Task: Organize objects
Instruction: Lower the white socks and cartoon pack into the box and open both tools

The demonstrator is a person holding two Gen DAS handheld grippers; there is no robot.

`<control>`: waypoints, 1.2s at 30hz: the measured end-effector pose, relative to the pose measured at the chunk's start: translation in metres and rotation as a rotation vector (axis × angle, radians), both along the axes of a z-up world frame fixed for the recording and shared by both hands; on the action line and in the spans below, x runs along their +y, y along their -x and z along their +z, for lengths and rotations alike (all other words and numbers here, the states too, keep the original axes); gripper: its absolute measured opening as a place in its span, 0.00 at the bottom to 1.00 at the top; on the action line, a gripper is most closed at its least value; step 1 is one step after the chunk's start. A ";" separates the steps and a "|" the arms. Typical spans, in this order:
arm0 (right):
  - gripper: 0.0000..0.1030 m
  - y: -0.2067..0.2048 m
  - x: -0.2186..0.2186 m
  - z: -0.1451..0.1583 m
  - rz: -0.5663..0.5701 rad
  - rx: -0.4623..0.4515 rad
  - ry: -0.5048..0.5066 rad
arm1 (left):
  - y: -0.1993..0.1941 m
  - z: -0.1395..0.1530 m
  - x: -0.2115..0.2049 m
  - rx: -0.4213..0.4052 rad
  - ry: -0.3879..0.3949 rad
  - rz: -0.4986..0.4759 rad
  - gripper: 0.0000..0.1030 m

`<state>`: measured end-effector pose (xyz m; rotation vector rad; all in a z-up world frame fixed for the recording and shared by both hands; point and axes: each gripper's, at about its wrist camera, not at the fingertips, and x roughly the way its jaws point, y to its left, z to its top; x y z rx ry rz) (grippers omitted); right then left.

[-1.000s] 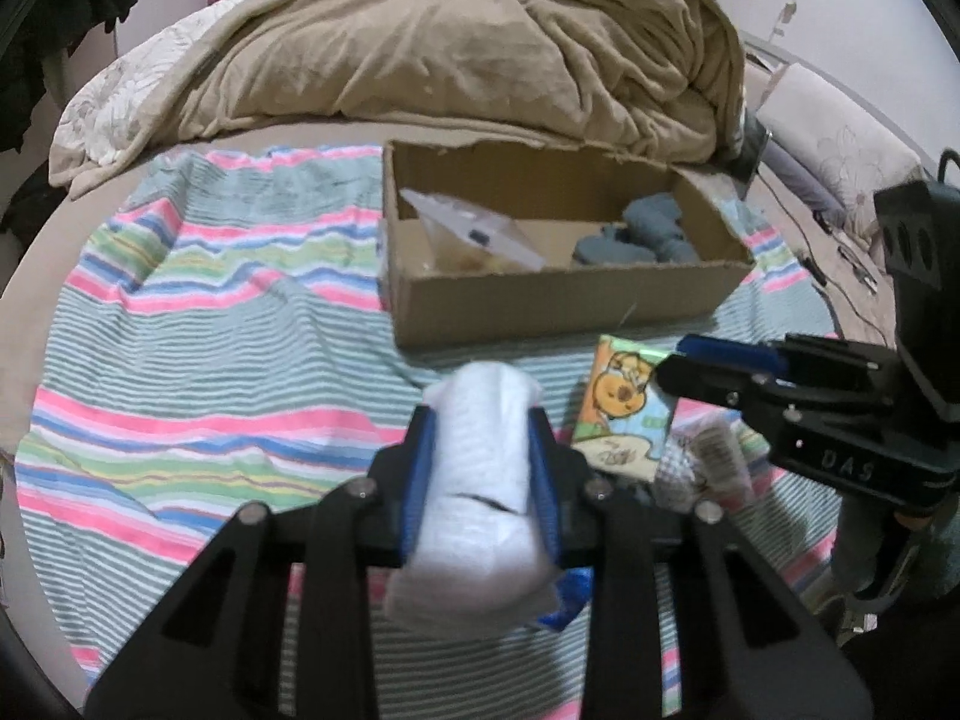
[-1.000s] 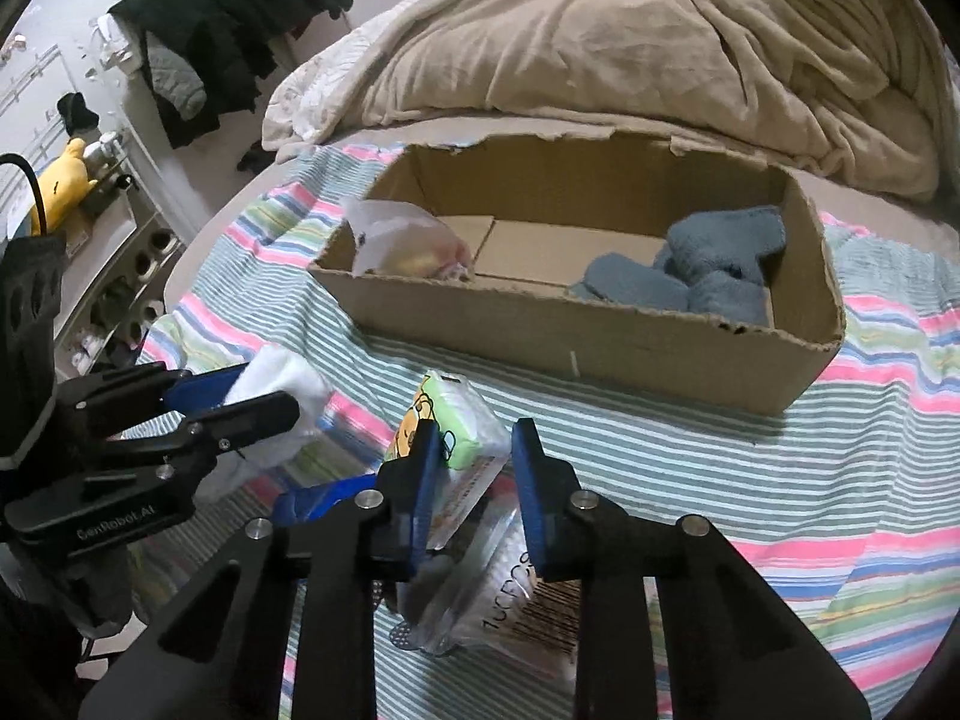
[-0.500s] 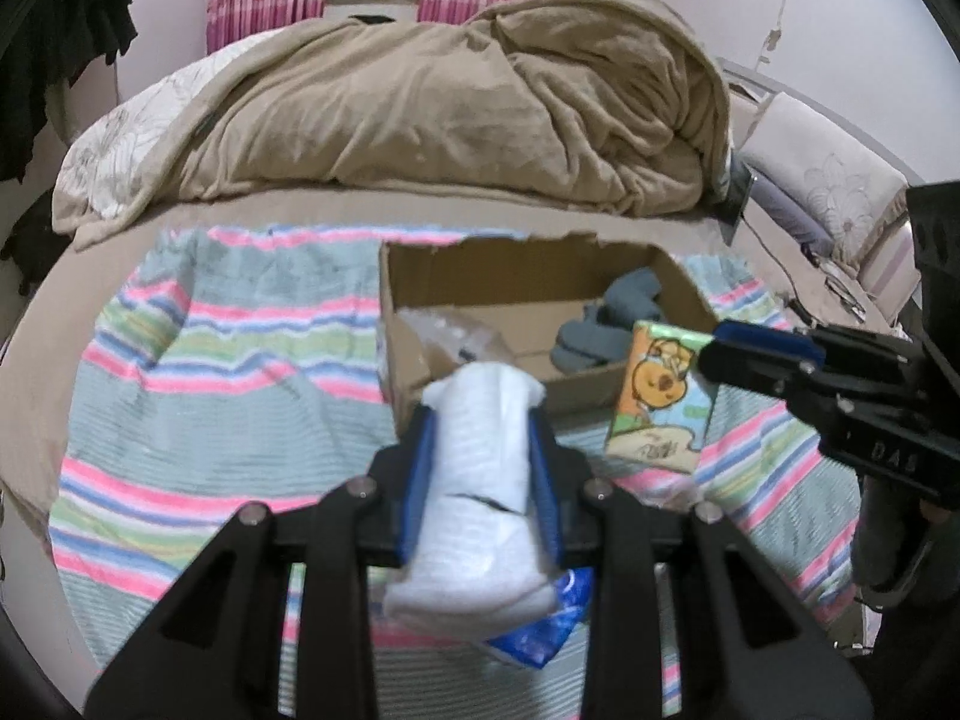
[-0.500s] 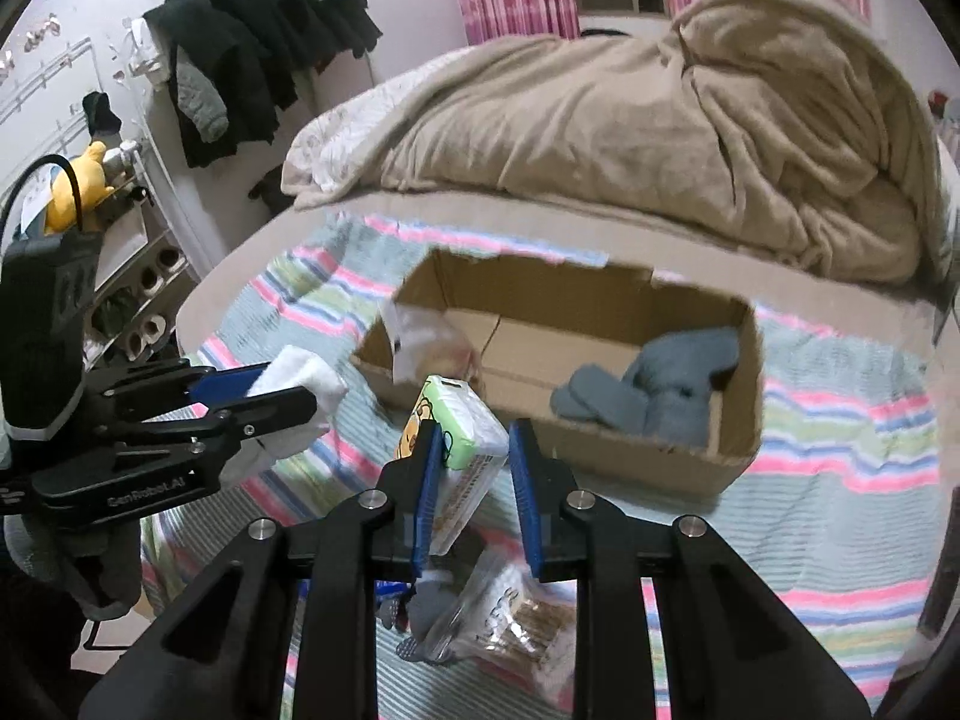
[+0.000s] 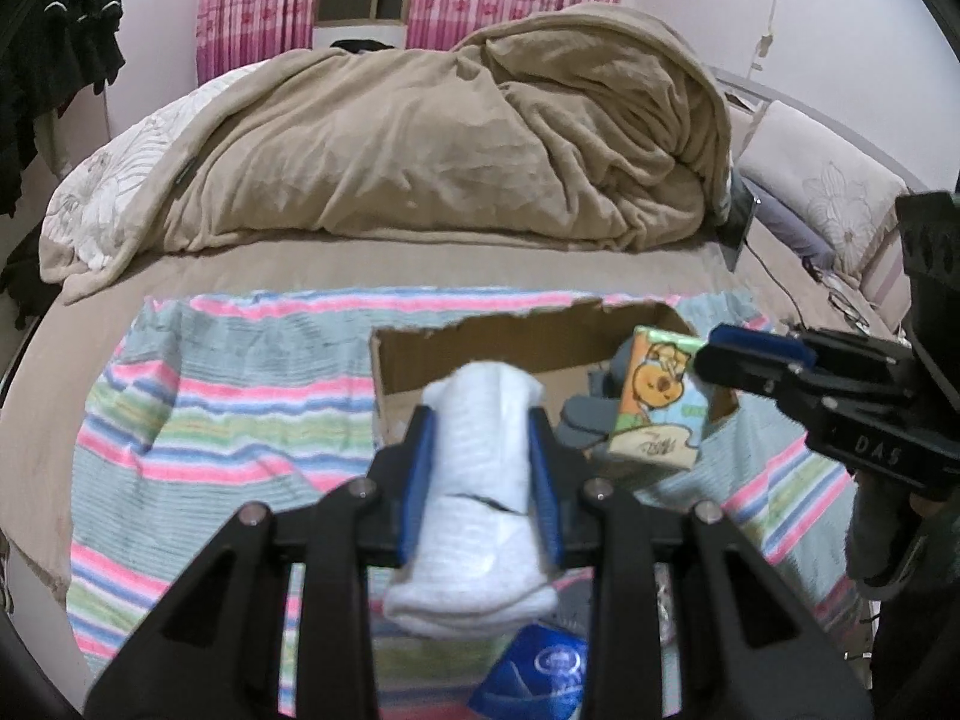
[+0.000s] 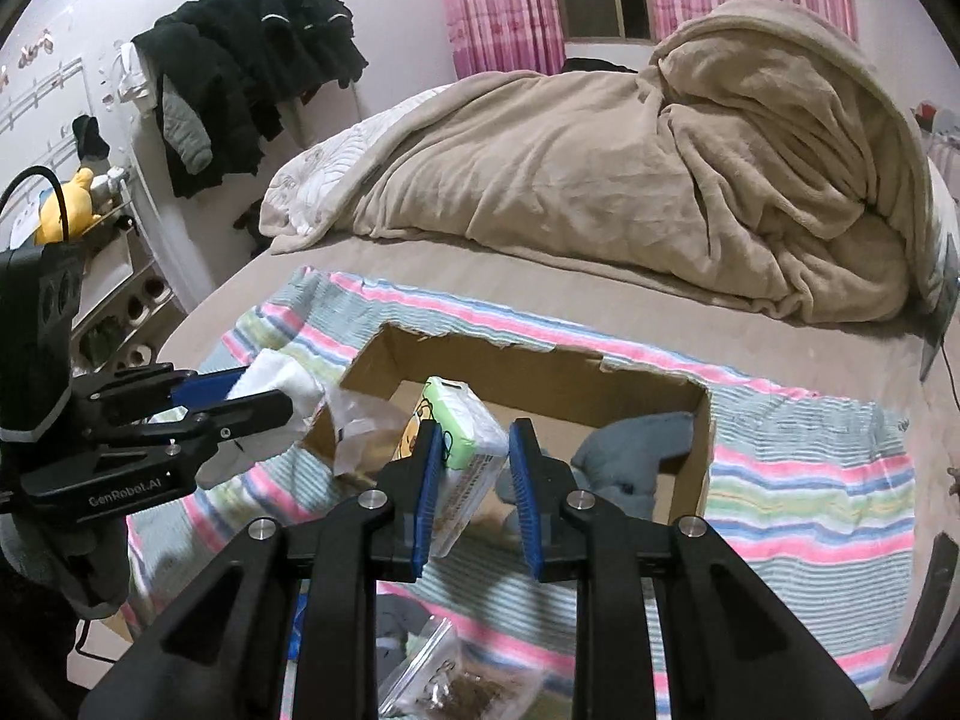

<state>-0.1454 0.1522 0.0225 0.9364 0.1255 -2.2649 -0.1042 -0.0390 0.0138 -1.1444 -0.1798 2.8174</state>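
My left gripper (image 5: 480, 432) is shut on a white rolled sock (image 5: 474, 498), held above the striped blanket (image 5: 228, 408) in front of the cardboard box (image 5: 480, 354). My right gripper (image 6: 477, 450) holds a cartoon-printed tissue pack (image 6: 465, 450) over the box (image 6: 540, 360); the jaws have parted and a gap shows at the right pad. The pack also shows in the left wrist view (image 5: 657, 402). Grey socks (image 6: 630, 450) and a clear bag (image 6: 366, 432) lie inside the box.
A beige duvet (image 5: 450, 138) is heaped on the bed behind the box. A blue packet (image 5: 534, 678) and a clear bag of dark bits (image 6: 462, 684) lie on the blanket near me. Dark clothes (image 6: 240, 84) hang on the left.
Both grippers rose and moved towards the box. The tissue pack went from the blanket to above the box, and the right jaws have widened around it.
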 end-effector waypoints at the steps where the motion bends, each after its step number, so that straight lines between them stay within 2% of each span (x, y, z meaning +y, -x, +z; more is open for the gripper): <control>1: 0.24 0.003 0.000 0.000 -0.001 0.000 -0.001 | 0.005 0.000 -0.001 0.001 -0.001 -0.004 0.30; 10: 0.24 0.026 -0.009 -0.018 0.009 -0.029 -0.004 | 0.043 -0.013 -0.012 -0.020 -0.046 -0.008 0.30; 24: 0.24 0.054 -0.022 -0.071 0.027 -0.148 0.002 | 0.083 -0.049 -0.007 -0.082 -0.020 -0.010 0.32; 32: 0.24 0.061 -0.031 -0.088 0.025 -0.190 -0.034 | 0.090 -0.050 -0.007 -0.101 0.008 0.024 0.47; 33: 0.24 0.061 -0.033 -0.090 0.024 -0.197 -0.043 | 0.088 -0.049 -0.008 -0.098 0.008 0.026 0.51; 34: 0.24 0.060 -0.034 -0.092 0.026 -0.199 -0.046 | 0.087 -0.047 -0.008 -0.095 0.009 0.029 0.59; 36: 0.29 0.058 -0.036 -0.092 0.028 -0.198 -0.053 | 0.083 -0.042 -0.010 -0.078 0.005 0.036 0.63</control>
